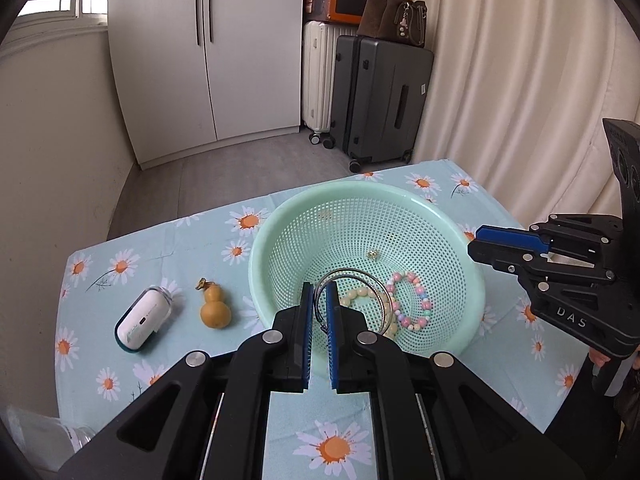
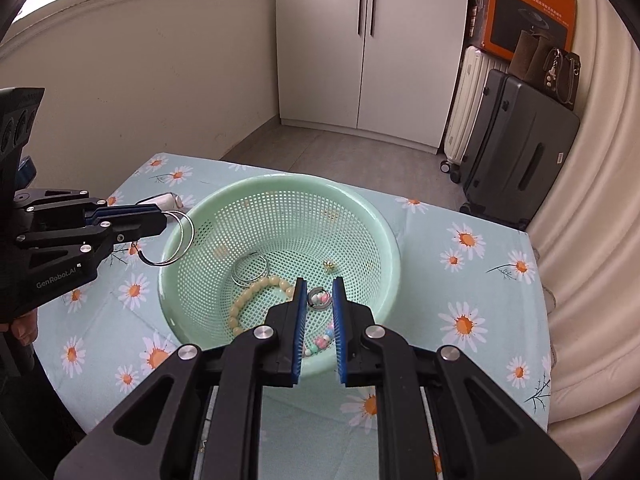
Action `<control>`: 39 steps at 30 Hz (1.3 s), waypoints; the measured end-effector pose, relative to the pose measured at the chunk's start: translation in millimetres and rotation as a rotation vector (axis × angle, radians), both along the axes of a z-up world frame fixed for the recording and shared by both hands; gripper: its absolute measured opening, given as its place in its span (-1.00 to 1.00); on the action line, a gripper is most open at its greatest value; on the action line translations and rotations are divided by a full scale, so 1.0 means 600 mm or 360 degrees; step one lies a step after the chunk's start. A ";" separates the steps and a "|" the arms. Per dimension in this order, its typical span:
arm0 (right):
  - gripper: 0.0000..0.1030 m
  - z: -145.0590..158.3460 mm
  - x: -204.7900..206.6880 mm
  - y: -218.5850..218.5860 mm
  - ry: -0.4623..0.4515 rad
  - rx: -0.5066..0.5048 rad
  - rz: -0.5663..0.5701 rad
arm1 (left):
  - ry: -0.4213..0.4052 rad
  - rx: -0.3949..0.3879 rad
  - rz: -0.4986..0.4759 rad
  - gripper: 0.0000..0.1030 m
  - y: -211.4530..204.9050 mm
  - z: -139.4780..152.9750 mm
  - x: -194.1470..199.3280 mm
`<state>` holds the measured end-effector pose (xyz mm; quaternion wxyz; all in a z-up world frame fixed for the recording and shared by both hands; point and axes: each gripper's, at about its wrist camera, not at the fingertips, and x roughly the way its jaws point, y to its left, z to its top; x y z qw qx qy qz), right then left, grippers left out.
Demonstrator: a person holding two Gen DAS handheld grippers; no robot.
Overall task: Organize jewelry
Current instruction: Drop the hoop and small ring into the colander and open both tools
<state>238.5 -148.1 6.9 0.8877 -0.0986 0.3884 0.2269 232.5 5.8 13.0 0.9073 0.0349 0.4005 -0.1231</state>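
Note:
A mint-green mesh basket (image 1: 360, 192) (image 2: 280, 179) sits on the daisy tablecloth. My left gripper (image 1: 320, 292) (image 2: 162, 220) is shut on thin silver hoops (image 1: 354, 276) (image 2: 182, 236) and holds them above the basket's left rim. My right gripper (image 2: 319, 286) (image 1: 474, 242) is shut on a small silver ring (image 2: 319, 299), lifted over the basket's near side. In the basket lie a cream bead bracelet (image 2: 256, 290) (image 1: 356, 294), a pastel bead bracelet (image 1: 416, 300) (image 2: 320, 344), another silver hoop (image 2: 250, 270) and a tiny gold piece (image 2: 329, 266) (image 1: 373, 255).
Left of the basket on the cloth lie a yellow gourd charm (image 1: 216, 306) and a white case with a clear lid (image 1: 144, 320). Beyond the table's far edge are a grey floor, suitcases (image 1: 380, 100) and a white cabinet (image 1: 208, 48). A curtain (image 1: 520, 80) hangs at the right.

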 end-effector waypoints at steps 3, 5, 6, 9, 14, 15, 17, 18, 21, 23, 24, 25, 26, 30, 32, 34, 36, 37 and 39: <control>-0.72 -0.021 0.028 0.017 0.0038 -0.0067 0.0011 | 0.0080 0.0036 0.0004 -0.89 -0.007 -0.018 0.035; -0.72 -0.037 0.039 0.026 0.0058 -0.0098 0.0033 | 0.0129 0.0065 0.0009 -0.89 -0.013 -0.034 0.051; -0.72 -0.045 0.042 0.029 0.0063 -0.0117 0.0046 | 0.0151 0.0079 0.0009 -0.89 -0.014 -0.042 0.057; -0.72 -0.060 0.043 0.038 0.0068 -0.0150 0.0085 | 0.0200 0.0097 0.0001 -0.89 -0.020 -0.063 0.063; -0.72 -0.077 0.043 0.042 0.0086 -0.0153 0.0098 | 0.0270 0.0107 0.0038 -0.88 -0.013 -0.089 0.072; -0.72 -0.080 0.042 0.041 0.0087 -0.0153 0.0096 | 0.0269 0.0083 0.0046 -0.88 -0.008 -0.090 0.071; -0.72 -0.081 0.043 0.040 0.0089 -0.0153 0.0093 | 0.0278 0.0037 0.0054 -0.87 -0.002 -0.090 0.069; -0.72 -0.081 0.043 0.040 0.0088 -0.0155 0.0091 | 0.0281 0.0029 0.0056 -0.87 -0.001 -0.089 0.069; -0.66 -0.078 0.041 0.038 0.0080 -0.0164 0.0085 | 0.0283 0.0027 0.0050 -0.87 0.000 -0.084 0.064; -0.45 -0.072 0.038 0.034 0.0071 -0.0150 0.0079 | 0.0270 0.0025 0.0044 -0.87 0.002 -0.080 0.057; -0.40 -0.068 0.036 0.031 0.0063 -0.0140 0.0073 | 0.0264 0.0019 0.0042 -0.86 0.001 -0.077 0.053; -0.40 -0.065 0.036 0.028 0.0064 -0.0130 0.0066 | 0.0260 0.0010 0.0043 -0.86 0.002 -0.075 0.050; -0.40 -0.063 0.035 0.025 0.0071 -0.0117 0.0064 | 0.0252 0.0009 0.0052 -0.86 0.002 -0.073 0.045; -0.40 -0.051 0.019 0.018 0.0049 -0.0113 0.0044 | 0.0230 -0.0044 0.0045 -0.39 -0.001 -0.060 0.019; -0.39 -0.046 0.004 0.014 0.0034 -0.0100 0.0042 | 0.0193 -0.0033 0.0021 -0.10 -0.010 -0.051 -0.002; -0.39 -0.041 -0.013 0.006 0.0023 -0.0091 0.0042 | 0.0149 0.0004 -0.0011 0.02 -0.019 -0.047 -0.027; -0.39 -0.039 -0.031 -0.001 0.0016 -0.0085 0.0045 | 0.0135 0.0021 -0.0045 0.04 -0.026 -0.048 -0.053; -0.38 -0.037 -0.040 -0.005 0.0010 -0.0080 0.0052 | 0.0131 0.0021 -0.0055 0.06 -0.028 -0.050 -0.066; -0.35 -0.034 -0.060 -0.012 -0.0007 -0.0072 0.0062 | 0.0120 0.0040 -0.0074 0.08 -0.031 -0.058 -0.093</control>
